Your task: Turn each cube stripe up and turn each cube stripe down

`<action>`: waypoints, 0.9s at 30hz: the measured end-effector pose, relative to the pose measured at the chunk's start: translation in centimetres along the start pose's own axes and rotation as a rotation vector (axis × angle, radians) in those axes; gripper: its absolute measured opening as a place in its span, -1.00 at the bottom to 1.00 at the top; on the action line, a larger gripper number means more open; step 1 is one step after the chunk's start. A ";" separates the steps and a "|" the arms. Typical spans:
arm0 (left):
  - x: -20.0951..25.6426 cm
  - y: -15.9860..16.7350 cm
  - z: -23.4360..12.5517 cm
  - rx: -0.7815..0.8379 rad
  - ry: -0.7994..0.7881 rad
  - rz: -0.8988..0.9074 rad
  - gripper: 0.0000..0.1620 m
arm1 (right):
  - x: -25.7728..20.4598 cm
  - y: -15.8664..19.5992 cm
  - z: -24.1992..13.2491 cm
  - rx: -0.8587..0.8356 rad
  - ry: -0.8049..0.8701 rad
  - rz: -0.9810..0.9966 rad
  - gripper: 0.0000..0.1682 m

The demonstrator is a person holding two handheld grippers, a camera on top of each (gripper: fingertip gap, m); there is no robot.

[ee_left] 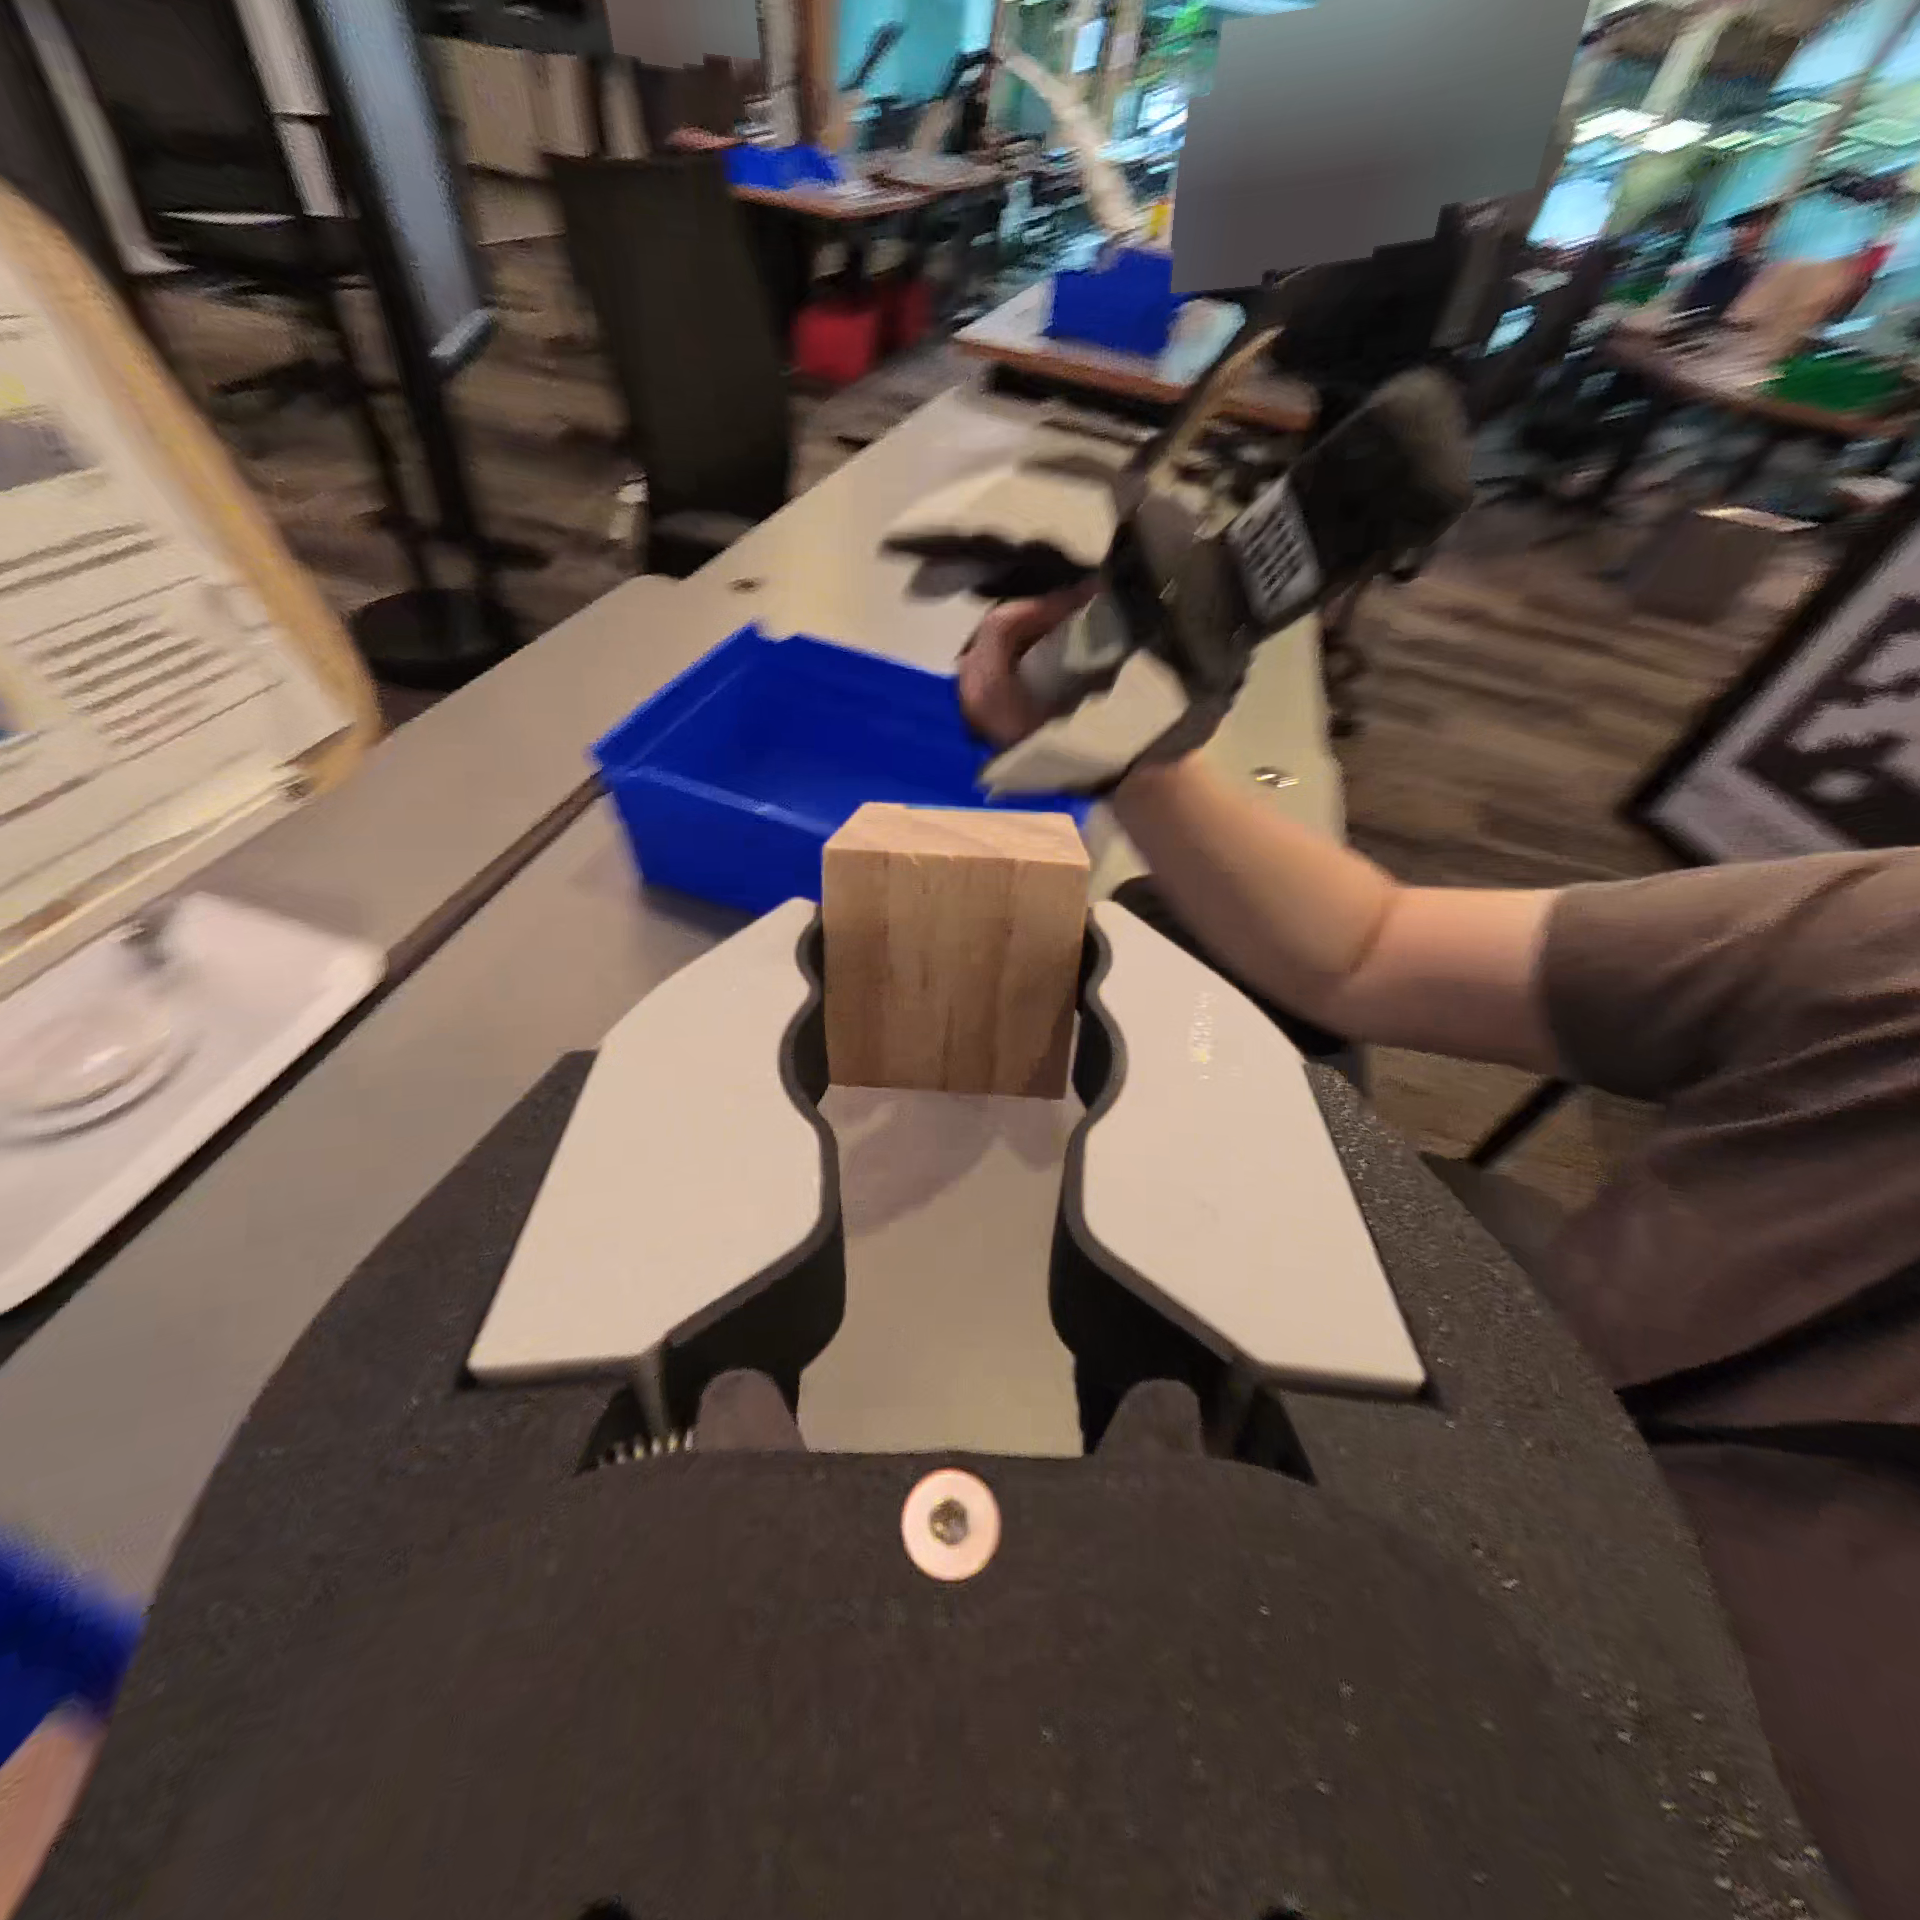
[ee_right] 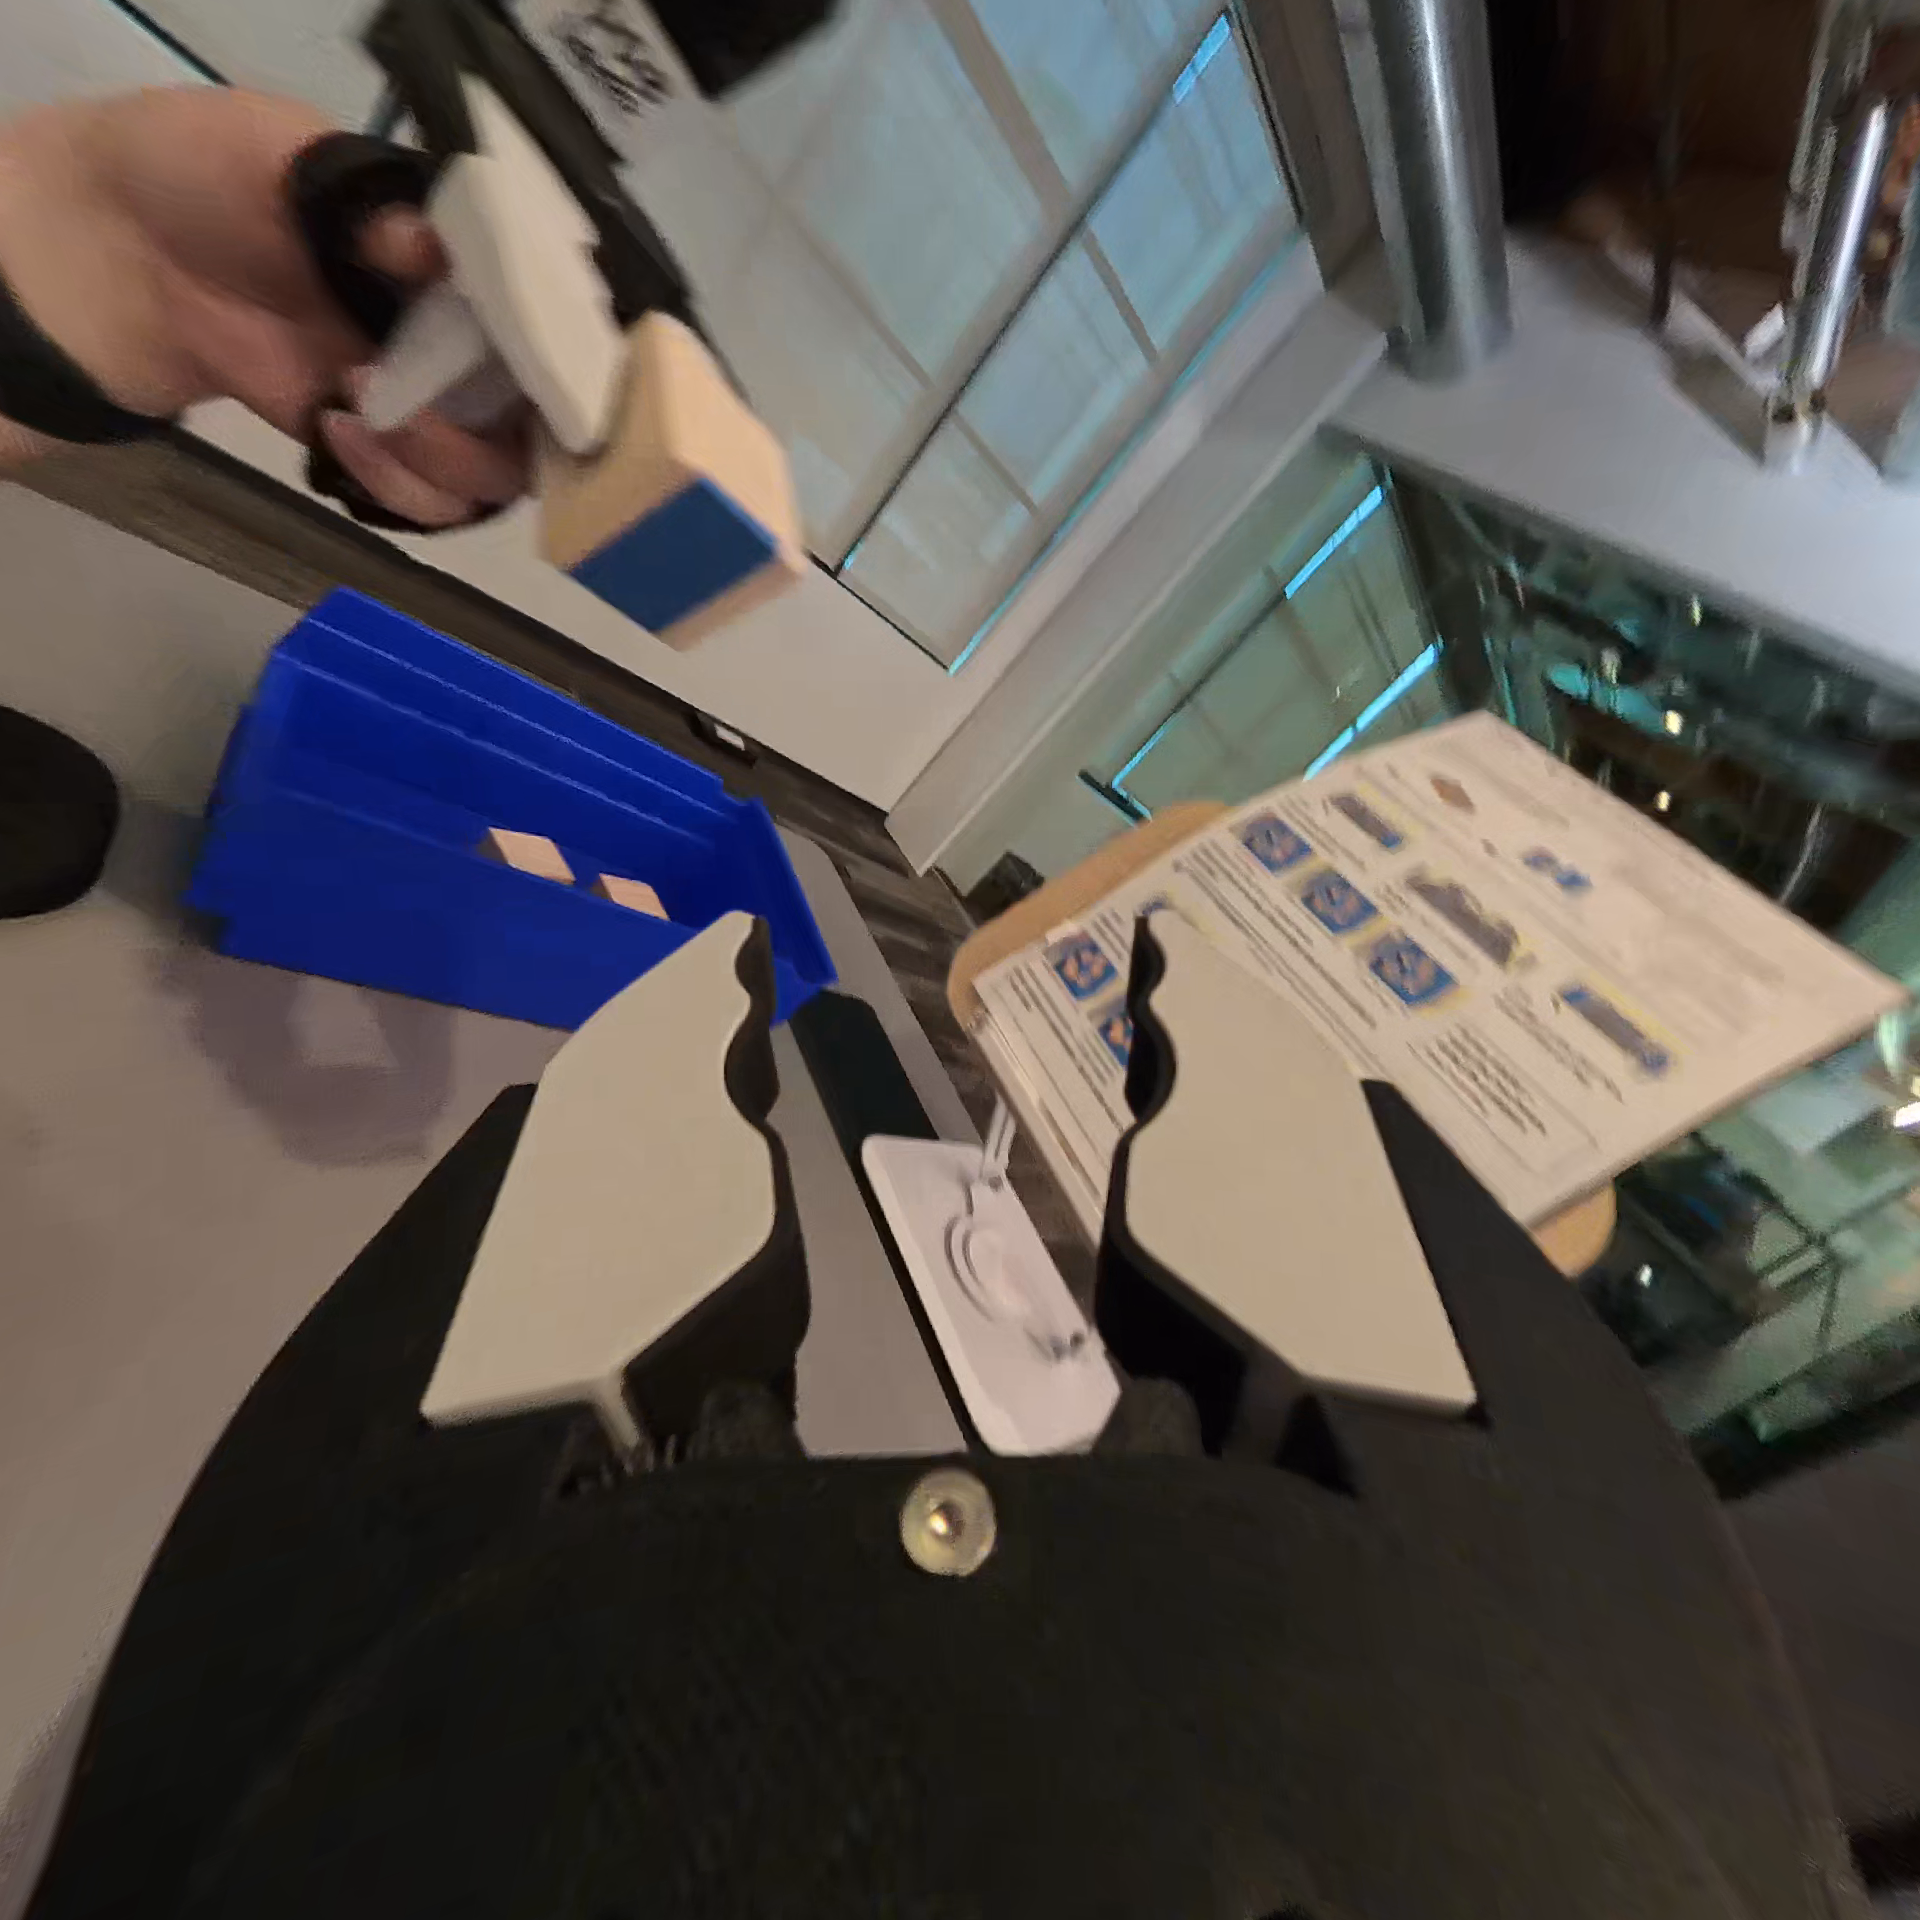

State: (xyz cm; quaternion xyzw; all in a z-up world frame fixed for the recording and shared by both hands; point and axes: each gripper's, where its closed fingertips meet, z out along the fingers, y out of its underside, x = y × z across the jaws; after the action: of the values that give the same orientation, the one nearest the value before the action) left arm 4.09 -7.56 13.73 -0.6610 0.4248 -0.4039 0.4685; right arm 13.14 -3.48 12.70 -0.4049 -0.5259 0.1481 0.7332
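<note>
The left tool (ee_left: 954, 961) grips a wooden cube (ee_left: 954, 951) between its fingertips at the centre of the left wrist view, held clear above the grey tabletop (ee_left: 416, 1091). The face shown there is plain, pale grained wood with square edges. In the right wrist view the same cube (ee_right: 675, 499) sits in the upper left, with a blue stripe (ee_right: 675, 556) across one face. The right tool (ee_right: 940, 961) is open and holds nothing, its flat grey fingers lined with wavy black pads. A blue plastic bin (ee_left: 769, 769) lies on the tabletop just behind the cube. In the right wrist view another blue bin (ee_right: 416, 894) at left centre holds two wooden pieces (ee_right: 582, 873). A printed sheet (ee_right: 1455, 956) on a board stands at right.
</note>
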 end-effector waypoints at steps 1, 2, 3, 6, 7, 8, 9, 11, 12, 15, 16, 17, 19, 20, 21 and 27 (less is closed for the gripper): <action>0.9 -0.5 0.9 0.013 0.058 -0.013 -0.45 | -1.3 -0.7 0.5 0.019 -0.014 -0.033 -0.21; 1.7 -0.9 1.6 0.025 0.122 -0.028 -0.45 | -2.3 -1.4 0.9 0.033 -0.022 -0.065 -0.21; 2.3 -1.2 2.3 0.037 0.174 -0.045 -0.45 | -3.0 -2.0 1.1 0.049 -0.016 -0.099 -0.21; 2.7 -1.4 3.6 0.080 0.264 -0.087 -0.45 | -3.8 -3.9 1.0 0.111 0.062 -0.216 -0.21; 2.7 -1.1 4.0 0.071 0.287 -0.121 -0.45 | -3.7 -4.3 0.9 0.124 0.111 -0.251 -0.22; 2.7 -0.6 4.3 0.055 0.314 -0.157 -0.45 | -3.5 -4.5 0.9 0.126 0.152 -0.282 -0.21; 2.8 -0.2 4.6 0.052 0.348 -0.182 -0.46 | -3.8 -4.5 1.0 0.120 0.158 -0.311 -0.21; 2.9 0.6 5.1 0.043 0.400 -0.229 -0.46 | -4.7 -3.9 1.5 0.087 0.124 -0.344 -0.25; 2.8 0.9 5.3 0.040 0.420 -0.255 -0.46 | -5.0 -3.6 1.8 0.071 0.114 -0.350 -0.25; 3.0 1.3 5.9 0.034 0.470 -0.288 -0.46 | -5.5 -3.1 2.2 0.054 0.109 -0.353 -0.46; 3.1 1.3 5.9 0.037 0.478 -0.280 -0.46 | -5.5 -3.1 2.1 0.056 0.108 -0.359 -0.46; 3.1 1.4 5.9 0.036 0.481 -0.266 -0.46 | -5.5 -3.1 2.1 0.048 0.093 -0.355 -0.46; 3.0 1.4 6.0 0.040 0.463 -0.227 -0.42 | -5.6 -3.0 1.9 0.015 0.017 -0.302 -0.46; 2.6 1.5 6.1 0.035 0.425 -0.210 -0.29 | -5.0 -3.0 1.5 -0.005 0.003 -0.284 -0.46; 1.8 1.6 6.0 0.027 0.369 -0.185 -0.13 | -3.6 -2.7 0.8 -0.045 0.015 -0.280 -0.46; -3.1 1.7 2.0 -0.019 -0.013 -0.009 -0.31 | 7.3 16.0 -10.3 -0.937 0.210 0.512 -0.46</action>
State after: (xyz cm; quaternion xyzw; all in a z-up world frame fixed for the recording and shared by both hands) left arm 4.65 -4.45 11.20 -0.6700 0.4227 -0.3975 0.4630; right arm 28.63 6.79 4.25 -0.8160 -0.3439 0.0305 0.4635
